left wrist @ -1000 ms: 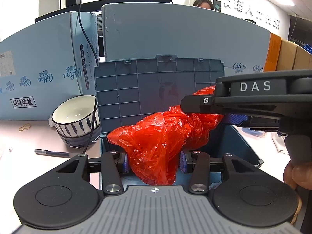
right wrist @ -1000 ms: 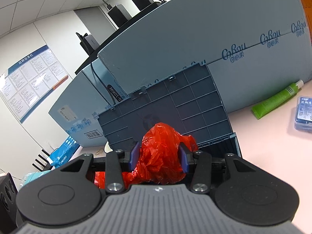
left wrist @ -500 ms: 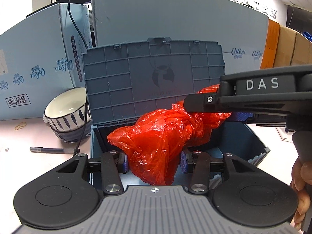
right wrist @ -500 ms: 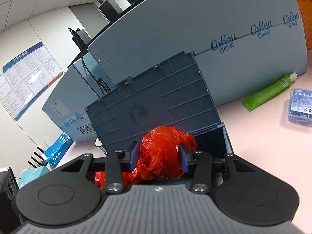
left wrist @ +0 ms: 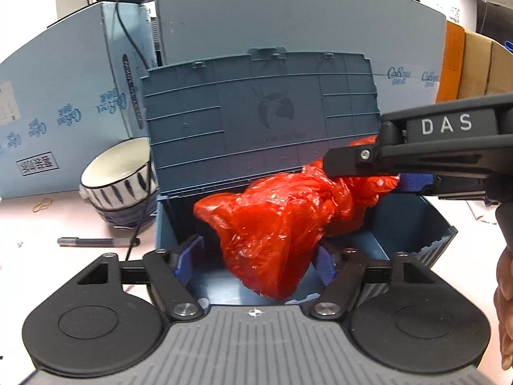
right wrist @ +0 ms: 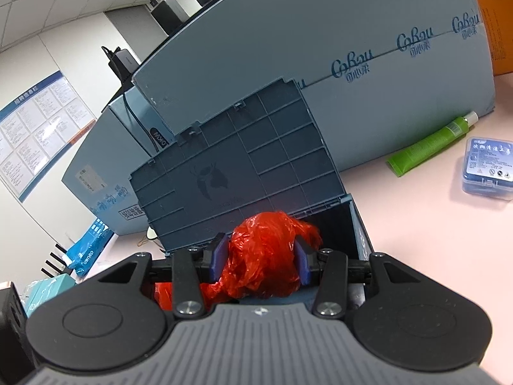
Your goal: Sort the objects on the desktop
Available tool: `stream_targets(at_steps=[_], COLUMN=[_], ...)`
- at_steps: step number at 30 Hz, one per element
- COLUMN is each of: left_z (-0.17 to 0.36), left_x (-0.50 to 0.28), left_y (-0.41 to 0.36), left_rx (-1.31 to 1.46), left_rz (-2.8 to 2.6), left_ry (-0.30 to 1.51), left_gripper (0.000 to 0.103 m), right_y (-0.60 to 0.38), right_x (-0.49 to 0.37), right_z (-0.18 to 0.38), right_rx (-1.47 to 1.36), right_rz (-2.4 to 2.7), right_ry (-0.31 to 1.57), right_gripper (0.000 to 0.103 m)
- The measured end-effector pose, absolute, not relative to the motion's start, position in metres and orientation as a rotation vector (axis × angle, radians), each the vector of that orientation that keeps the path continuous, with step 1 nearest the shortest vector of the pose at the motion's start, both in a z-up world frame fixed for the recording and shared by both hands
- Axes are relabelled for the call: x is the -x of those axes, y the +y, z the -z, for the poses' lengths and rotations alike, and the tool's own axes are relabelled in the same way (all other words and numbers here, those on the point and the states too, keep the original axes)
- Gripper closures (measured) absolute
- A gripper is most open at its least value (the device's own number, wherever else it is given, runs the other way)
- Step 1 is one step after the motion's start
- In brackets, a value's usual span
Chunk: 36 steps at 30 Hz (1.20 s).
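A crumpled red plastic bag [left wrist: 275, 224] hangs over the open blue-grey storage box [left wrist: 166, 221], whose ribbed lid [left wrist: 256, 122] stands upright behind it. My left gripper [left wrist: 256, 261] straddles the bag's lower end. Its jaws are opening, and a gap shows beside the left pad [left wrist: 189, 256]. My right gripper [left wrist: 362, 176] comes in from the right and is shut on the bag's knotted upper end. In the right wrist view the red bag [right wrist: 272, 227] bulges between the blue pads of the right gripper [right wrist: 259, 260], above the box's rim [right wrist: 356, 221].
A striped bowl [left wrist: 118, 173], a black pen [left wrist: 96, 241] and a rubber band [left wrist: 43, 204] lie left of the box. Tall blue cartons [left wrist: 288, 32] wall off the back. Right of the box lie a green tube [right wrist: 429, 147] and a small blue case [right wrist: 487, 168].
The left gripper's pads have spread away from the red bag. The right gripper still clamps the bag's top. Both views have tipped slightly, showing more of the box's inside.
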<state>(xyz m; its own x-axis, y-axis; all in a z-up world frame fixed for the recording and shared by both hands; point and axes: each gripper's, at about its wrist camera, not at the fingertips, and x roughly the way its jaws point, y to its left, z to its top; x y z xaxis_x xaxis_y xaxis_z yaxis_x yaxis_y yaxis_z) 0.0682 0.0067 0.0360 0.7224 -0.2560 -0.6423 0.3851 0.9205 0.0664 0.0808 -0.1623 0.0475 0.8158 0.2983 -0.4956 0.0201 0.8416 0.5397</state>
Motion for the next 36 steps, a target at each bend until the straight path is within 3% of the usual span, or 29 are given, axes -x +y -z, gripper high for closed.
stream_targets(at_steps=[3,7,9,17,25,36], left_z=[-0.035,-0.036,-0.039,-0.042,-0.044,-0.048], left_x=[-0.067,-0.063,-0.062,-0.057,-0.054,-0.057], left_y=[0.008,0.01,0.012,0.014,0.012,0.011], left_rx=[-0.198,-0.203,-0.194,-0.175,-0.156,-0.119], left_rz=[0.352,0.345,0.338,0.329,0.319,0.308], left_ry=[0.681,0.669,0.657,0.648,0.646,0.604], left_gripper=[0.033,0.032,0.026,0.025,0.024,0.024], right_y=[-0.162,-0.163,-0.166,-0.172,-0.183,-0.199], right_x=[-0.08,-0.079,-0.077,-0.07,-0.068,-0.074], right_z=[-0.046,-0.045,-0.044,-0.051,-0.062,-0.066], right_rx=[-0.558,-0.551,-0.571,-0.599,-0.578,-0.557], right_rz=[-0.148,-0.125,-0.123,-0.135,-0.105,-0.136], right_ry=[0.617,0.619,0.61,0.532,0.451,0.376], right_gripper=[0.052,0.032,0.031,0.027,0.005,0.0])
